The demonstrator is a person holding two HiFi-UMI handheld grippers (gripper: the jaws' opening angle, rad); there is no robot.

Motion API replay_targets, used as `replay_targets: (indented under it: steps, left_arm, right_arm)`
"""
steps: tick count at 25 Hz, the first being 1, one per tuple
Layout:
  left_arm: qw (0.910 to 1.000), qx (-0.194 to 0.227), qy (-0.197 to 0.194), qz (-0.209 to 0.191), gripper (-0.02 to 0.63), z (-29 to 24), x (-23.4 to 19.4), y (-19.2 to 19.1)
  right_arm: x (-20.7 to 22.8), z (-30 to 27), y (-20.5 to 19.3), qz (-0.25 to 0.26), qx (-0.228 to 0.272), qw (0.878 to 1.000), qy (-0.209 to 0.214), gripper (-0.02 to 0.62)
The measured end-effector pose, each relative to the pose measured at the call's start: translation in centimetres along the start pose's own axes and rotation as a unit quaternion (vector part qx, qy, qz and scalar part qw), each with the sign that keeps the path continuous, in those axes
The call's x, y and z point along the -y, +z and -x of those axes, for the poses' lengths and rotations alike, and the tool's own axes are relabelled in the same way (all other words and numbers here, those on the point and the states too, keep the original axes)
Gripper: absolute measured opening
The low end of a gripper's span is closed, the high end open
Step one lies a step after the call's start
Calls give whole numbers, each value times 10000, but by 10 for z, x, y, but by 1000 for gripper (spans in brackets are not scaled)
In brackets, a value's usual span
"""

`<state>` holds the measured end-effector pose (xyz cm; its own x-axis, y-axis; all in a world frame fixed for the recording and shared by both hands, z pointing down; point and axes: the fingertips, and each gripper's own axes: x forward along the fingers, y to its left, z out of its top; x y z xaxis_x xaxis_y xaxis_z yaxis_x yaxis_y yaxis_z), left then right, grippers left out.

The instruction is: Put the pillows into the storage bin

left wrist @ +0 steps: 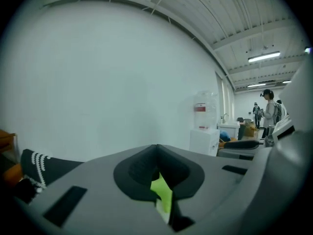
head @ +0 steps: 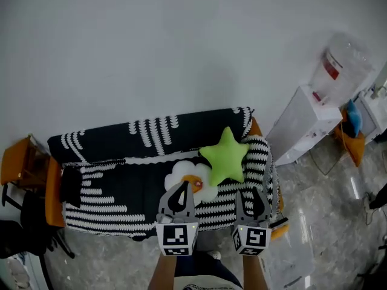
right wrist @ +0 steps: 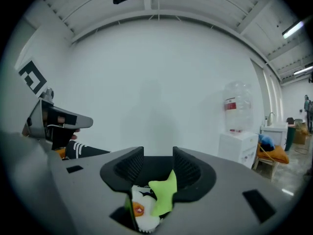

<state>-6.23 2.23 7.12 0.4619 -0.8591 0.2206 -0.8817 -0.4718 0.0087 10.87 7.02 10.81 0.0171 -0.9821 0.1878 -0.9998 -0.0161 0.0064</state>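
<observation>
— Grey polished floor (head: 326, 210) and a plain white wall (head: 181, 41) are seen around a sofa (head: 115, 192) that is draped in a black-and-white striped cover. What is found on it?

— Two pillows are laid towards its right end: a green star pillow (head: 226, 156) and a fried-egg pillow (head: 202, 186). The egg's right side is overlapped by the star. Neither is held.

— How is the left claw (head: 182, 185) kept?

— It is pressed together at the tips, and nothing is pinched. It is raised in front of the sofa, and in the head view its tips are seen over the egg pillow's edge.

— And the right claw (head: 253, 199)?

— Its jaws are spread, and nothing is gripped between them. In the right gripper view both pillows are only seen beyond the gap. It is held just beside the left claw, below the star.

— Is anything else shown?

— A white water dispenser (head: 308, 122) is seen to the right of the sofa, and an orange side table (head: 15, 159) at its left end.
</observation>
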Motion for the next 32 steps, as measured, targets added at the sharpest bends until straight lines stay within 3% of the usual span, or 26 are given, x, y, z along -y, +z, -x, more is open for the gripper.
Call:
replay_targets:
  steps: [9, 18, 32]
  left_arm:
    - [9971, -464, 557, 227, 14, -23, -106, -52]
    - [9894, -1074, 804, 560, 14, -37, -165, -126]
    - [9744, -1883, 812, 919, 14, -50, -212, -264]
  right_arm:
    - [-85, -89, -56, 168, -610, 9952, 747, 215]
    - [-147, -139, -137, 598, -1427, 9798, 1270, 233]
    - [-228, -183, -316, 1495, -2601, 9319, 2040, 258]
